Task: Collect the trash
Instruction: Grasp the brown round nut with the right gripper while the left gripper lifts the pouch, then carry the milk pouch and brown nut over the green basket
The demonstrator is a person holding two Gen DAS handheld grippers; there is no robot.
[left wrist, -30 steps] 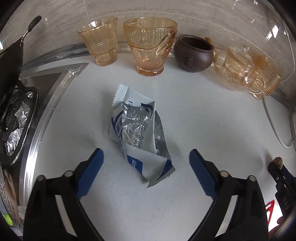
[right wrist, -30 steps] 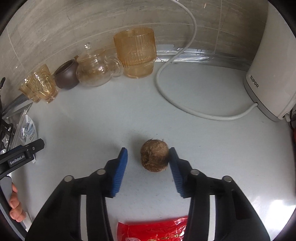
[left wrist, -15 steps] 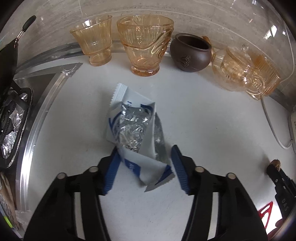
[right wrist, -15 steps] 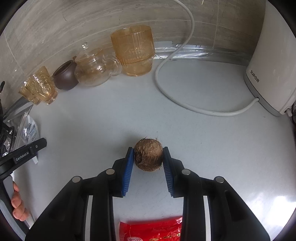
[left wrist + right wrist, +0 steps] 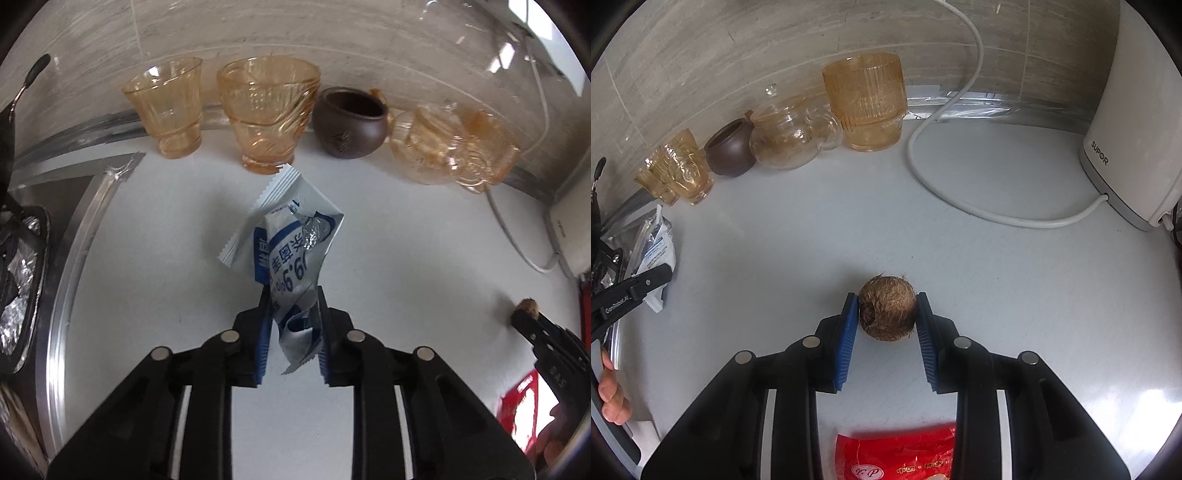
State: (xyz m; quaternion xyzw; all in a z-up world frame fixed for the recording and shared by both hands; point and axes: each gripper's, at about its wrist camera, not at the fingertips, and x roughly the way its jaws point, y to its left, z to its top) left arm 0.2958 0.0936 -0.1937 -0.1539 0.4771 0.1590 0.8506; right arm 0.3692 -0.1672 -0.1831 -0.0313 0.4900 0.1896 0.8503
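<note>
Left gripper (image 5: 291, 325) clenched on crumpled white-and-blue wrapper (image 5: 291, 240), lifted above white counter (image 5: 406, 258). Right gripper (image 5: 887, 325) clamped around brown hairy ball (image 5: 887, 314) on counter, red packet (image 5: 897, 456) just behind.

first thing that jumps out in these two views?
The left gripper is shut on a crumpled blue-and-white wrapper, which stands up from its fingers in front of the amber glasses along the wall. The right gripper is shut on a brown hairy ball mid-counter, with a red packet under it at the bottom edge.
</note>
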